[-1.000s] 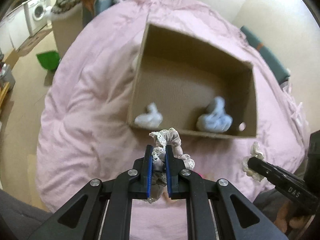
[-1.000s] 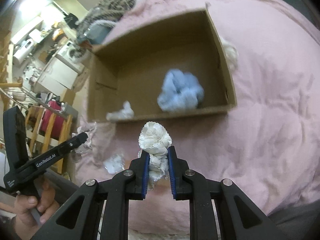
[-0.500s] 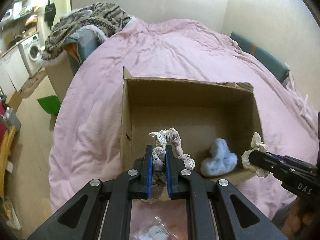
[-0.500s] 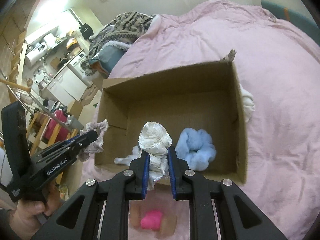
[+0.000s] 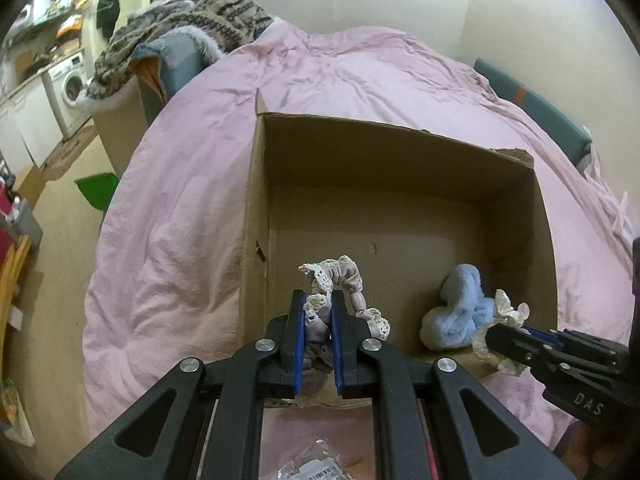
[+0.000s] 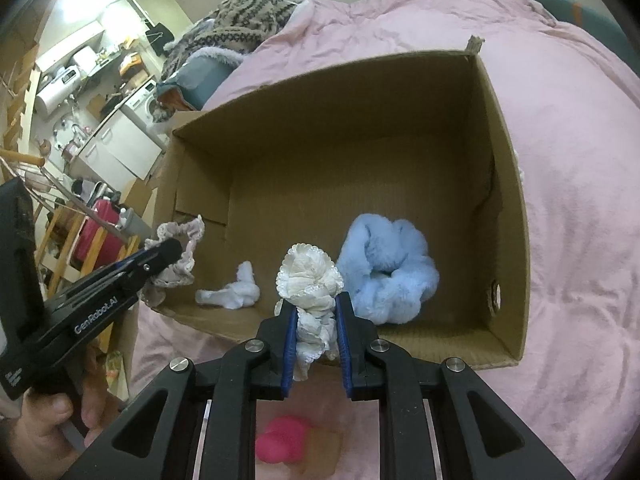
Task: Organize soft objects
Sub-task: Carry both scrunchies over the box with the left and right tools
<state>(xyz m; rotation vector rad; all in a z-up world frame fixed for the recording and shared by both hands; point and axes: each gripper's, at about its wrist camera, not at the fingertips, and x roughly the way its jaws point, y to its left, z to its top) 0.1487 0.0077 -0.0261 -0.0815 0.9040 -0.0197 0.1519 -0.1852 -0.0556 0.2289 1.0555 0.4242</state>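
Nearest the lens, the left tool (image 5: 316,300) is pinching a beige lace-edged scrunchie (image 5: 340,280), blue pads pressed onto the bunched fabric, and it hangs just over the near wall of the cardboard box (image 5: 256,184). Alongside, the right tool (image 6: 316,304) grips a white ruffled scrunchie (image 6: 310,276) the same way, poised at the box's near edge, above the interior.

Both loads sit above the opening, so the release looks like the step in hand. To do it well, I'd say carry each tool a touch further past the near rim before letting the pads part, so nothing catches on the cardboard lip and spills back onto the pink duvet (image 5: 168,208).

Further in, on the box floor, a fluffy blue scrunchie (image 6: 384,276) lies right of centre and a small white fabric piece (image 6: 232,294) lies to its left. Dropping the white ruffle into the bare floor between them and the beige one toward the left wall should keep things from piling up. Soft, light pieces like these may cling to the pads, so a clean, full spread seems wise.
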